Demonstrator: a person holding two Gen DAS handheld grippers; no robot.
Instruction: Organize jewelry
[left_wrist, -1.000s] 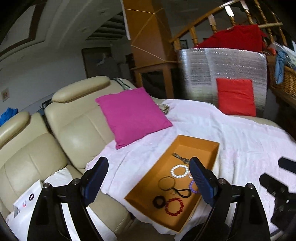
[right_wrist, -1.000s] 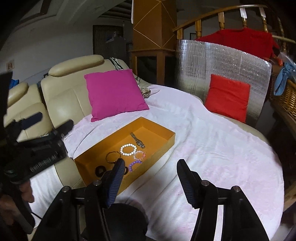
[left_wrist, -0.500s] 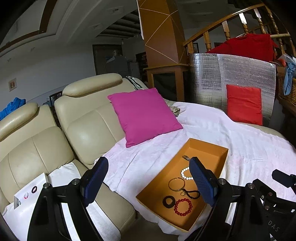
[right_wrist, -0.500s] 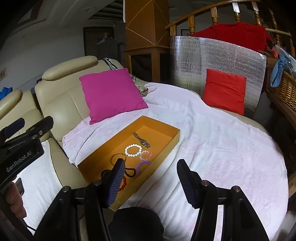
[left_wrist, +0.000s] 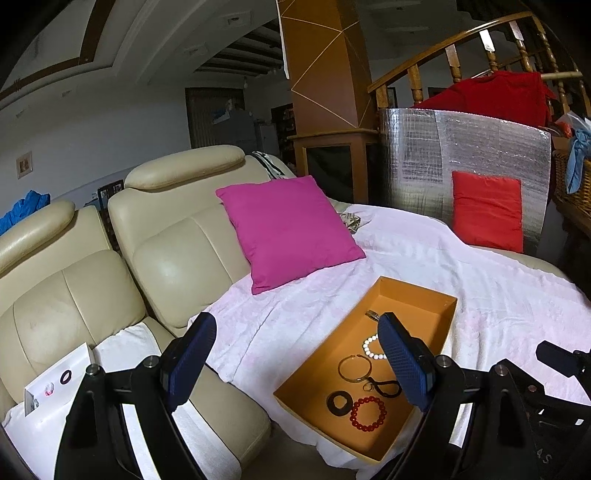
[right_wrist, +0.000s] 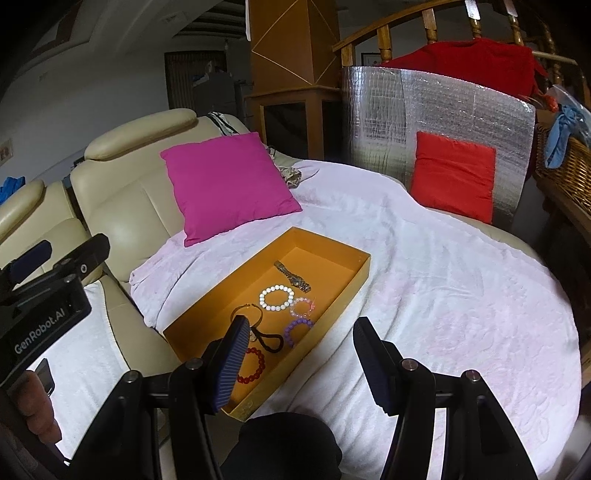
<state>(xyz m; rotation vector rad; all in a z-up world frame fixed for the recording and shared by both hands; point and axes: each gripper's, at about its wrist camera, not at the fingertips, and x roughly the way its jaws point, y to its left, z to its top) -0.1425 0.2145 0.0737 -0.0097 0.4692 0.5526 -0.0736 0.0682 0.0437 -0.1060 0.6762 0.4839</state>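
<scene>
Jewelry tray lay at eleven o'clock of my right gripper, touching nothing; I saw both grippers, left gripper included, spread and empty.

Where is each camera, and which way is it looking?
Left wrist: sits on the left hand-held gripper, looks down at the sofa and orange box; its open fingers show.
Right wrist: sits on the right hand-held gripper, looks down at the white blanket; its open fingers, the other gripper and a hand show.
Both see the box, white bead bracelet and pink pillow.
</scene>
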